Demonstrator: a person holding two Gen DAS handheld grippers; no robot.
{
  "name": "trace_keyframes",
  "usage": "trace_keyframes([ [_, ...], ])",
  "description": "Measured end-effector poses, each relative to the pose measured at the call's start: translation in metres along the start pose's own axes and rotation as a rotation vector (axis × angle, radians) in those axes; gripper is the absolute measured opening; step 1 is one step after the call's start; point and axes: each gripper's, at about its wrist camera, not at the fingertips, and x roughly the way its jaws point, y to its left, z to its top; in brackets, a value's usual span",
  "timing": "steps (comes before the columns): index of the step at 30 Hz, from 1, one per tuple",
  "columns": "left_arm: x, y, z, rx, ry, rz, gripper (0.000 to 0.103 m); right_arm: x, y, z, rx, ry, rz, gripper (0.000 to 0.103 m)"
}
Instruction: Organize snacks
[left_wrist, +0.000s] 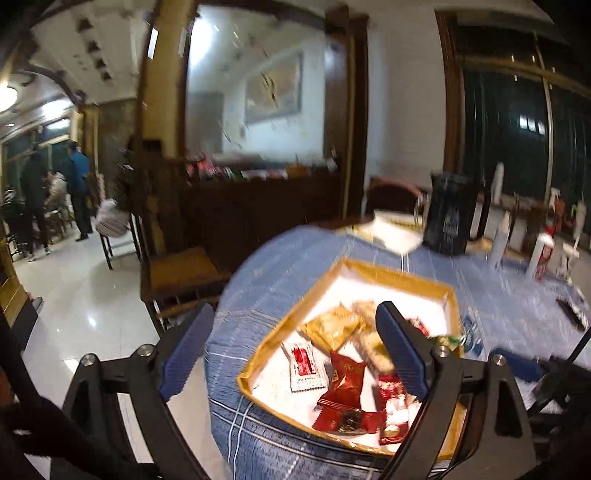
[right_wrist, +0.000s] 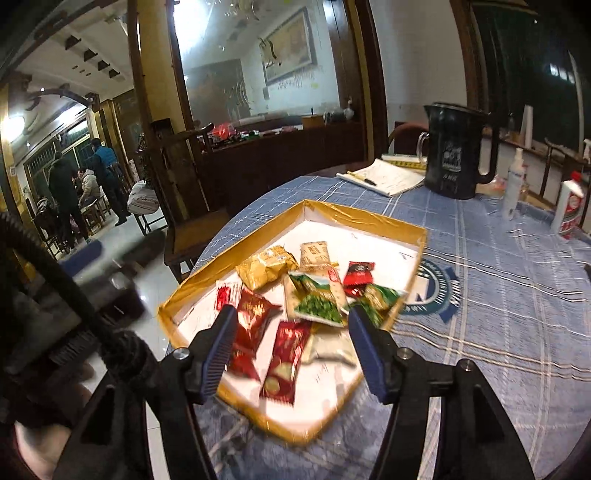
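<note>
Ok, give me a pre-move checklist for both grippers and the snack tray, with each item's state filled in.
1. Left gripper empty: ok, jaws wide apart, nothing between them.
2. Right gripper empty: ok, jaws apart above the packets, pads pressing on nothing.
3. Snacks inside the gold-rimmed tray: ok, red packet, gold packet and green packet all lie within its walls.
4. Tray fully on the table: not ok, its near-left corner juts past the tablecloth edge.
5. Snacks sorted by kind: not ok, colours lie mixed and overlapping.
6. Stray snacks outside the tray: cannot tell, the blur hides small items.
</note>
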Motion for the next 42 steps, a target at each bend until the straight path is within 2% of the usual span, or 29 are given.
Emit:
trace_keyframes([
  [5, -0.043, 0.005, -0.002, -0.055, -0.075, 0.090, 0.092, -0.026, -0.006, -0.017, 0.004, -0.012, -0.037, 0.065],
  [11, -0.073, 0.004, -0.011, -0.083, -0.117, 0.105, 0.093, -0.050, -0.015, -0.034, 0.016, -0.009, -0.059, 0.066],
  [19, -0.087, -0.001, -0.019, -0.083, -0.068, 0.092, 0.094, -0.059, -0.009, -0.058, 0.017, 0.021, -0.049, 0.069],
  [24, -0.076, -0.011, -0.028, -0.024, 0.013, 0.154, 0.096, -0.053, 0.001, -0.070, 0.001, 0.056, -0.027, 0.069],
  [29, -0.066, -0.015, -0.037, -0.023, 0.083, 0.107, 0.096, -0.049, 0.010, -0.077, -0.030, 0.076, -0.024, 0.069],
  [42, -0.057, -0.019, -0.041, -0.005, 0.126, 0.077, 0.096, -0.039, 0.010, -0.081, -0.038, 0.103, -0.028, 0.069],
])
